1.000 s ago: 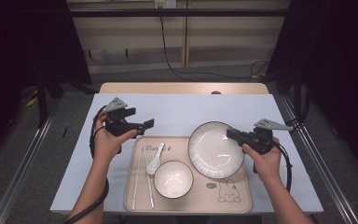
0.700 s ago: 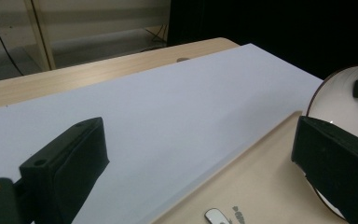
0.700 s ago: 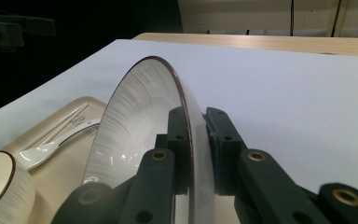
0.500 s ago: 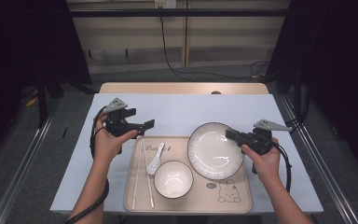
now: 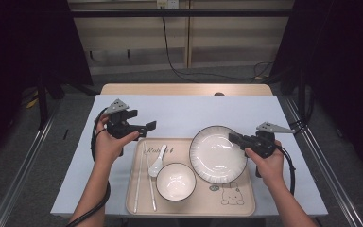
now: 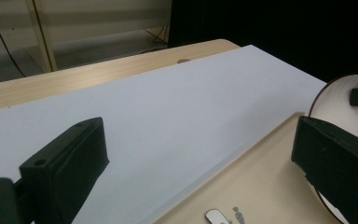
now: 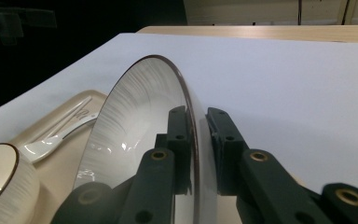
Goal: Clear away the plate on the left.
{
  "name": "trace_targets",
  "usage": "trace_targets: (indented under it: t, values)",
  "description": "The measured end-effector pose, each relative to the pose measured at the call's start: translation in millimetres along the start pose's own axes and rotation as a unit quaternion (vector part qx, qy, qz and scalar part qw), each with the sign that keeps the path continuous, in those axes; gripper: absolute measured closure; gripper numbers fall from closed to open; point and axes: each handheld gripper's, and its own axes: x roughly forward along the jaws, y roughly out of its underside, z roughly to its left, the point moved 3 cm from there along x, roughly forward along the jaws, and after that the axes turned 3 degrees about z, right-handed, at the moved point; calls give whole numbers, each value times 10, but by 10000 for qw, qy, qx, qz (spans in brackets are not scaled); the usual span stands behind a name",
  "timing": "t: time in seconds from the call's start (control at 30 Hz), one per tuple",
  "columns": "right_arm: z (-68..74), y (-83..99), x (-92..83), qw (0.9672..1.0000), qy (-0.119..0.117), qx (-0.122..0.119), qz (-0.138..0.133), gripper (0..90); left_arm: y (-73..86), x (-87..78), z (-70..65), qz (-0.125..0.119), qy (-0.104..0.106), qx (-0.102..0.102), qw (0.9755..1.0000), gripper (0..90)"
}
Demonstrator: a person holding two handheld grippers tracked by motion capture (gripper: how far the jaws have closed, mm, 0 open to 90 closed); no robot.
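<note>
Grippers unmoved since a second ago: the right gripper [image 5: 237, 139] still pinches the rim of the white plate [image 5: 216, 153] on the beige tray [image 5: 246, 208] (right half). The left gripper [image 5: 145, 126], jaws spread, hovers level over the table [image 5: 189, 108] beside the tray's far left corner.

One table [image 5: 184, 111] carries one beige tray [image 5: 246, 203]. On the tray there is one large white plate [image 5: 212, 158], one smaller white bowl [image 5: 176, 182], one white spoon [image 5: 157, 161] and one pair of chopsticks [image 5: 142, 182], two sticks in all. The tray bears one printed bear figure [image 5: 230, 195]. Two grippers are in sight, the left gripper [image 5: 147, 126] and the right gripper [image 5: 232, 138], each held by one hand.
</note>
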Motion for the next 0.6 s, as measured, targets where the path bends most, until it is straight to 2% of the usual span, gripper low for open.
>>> trace_targets:
  t: [0.13,0.23,0.4,0.6]
  values:
    - [13,3,4,10000,-17,-41,40,802,1,-1,7,6,-57,6,10000,34]
    - [7,17,12,9999,63,-127,93,793,6,-3,11,-4,-50,-12,10000,34]
    - [-22,40,16,9999,42,-3,125,791,4,-12,19,-6,-53,33,10000,34]
    - [-26,56,14,9999,107,-36,122,786,4,-22,20,-3,-72,23,10000,34]
